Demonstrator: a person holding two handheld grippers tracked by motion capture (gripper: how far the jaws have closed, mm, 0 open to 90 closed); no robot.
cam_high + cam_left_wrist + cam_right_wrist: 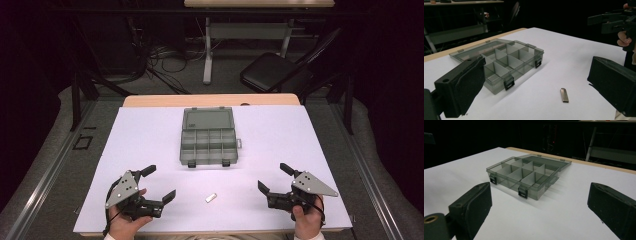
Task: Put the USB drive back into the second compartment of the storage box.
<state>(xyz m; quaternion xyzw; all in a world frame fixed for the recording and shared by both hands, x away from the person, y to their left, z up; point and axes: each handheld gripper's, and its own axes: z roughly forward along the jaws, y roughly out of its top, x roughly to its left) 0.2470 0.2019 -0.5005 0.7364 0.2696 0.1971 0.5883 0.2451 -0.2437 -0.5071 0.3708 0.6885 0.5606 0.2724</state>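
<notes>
A clear grey compartment box (208,140) lies open in the middle of the white sheet, its lid folded flat to the far side and its compartments empty (506,61) (524,173). A small flat metal piece (211,198) lies on the sheet in front of the box, between the two grippers (564,95). My left gripper (159,183) is held low at the near left, open and empty. My right gripper (275,178) is held at the near right, open and empty, and it shows far off in the left gripper view (614,21).
The white sheet (150,135) covers a wooden table whose far edge (210,100) shows behind the box. Beyond it stand a black folding chair (280,70), a second table's legs and floor cables. Metal rails run along both sides.
</notes>
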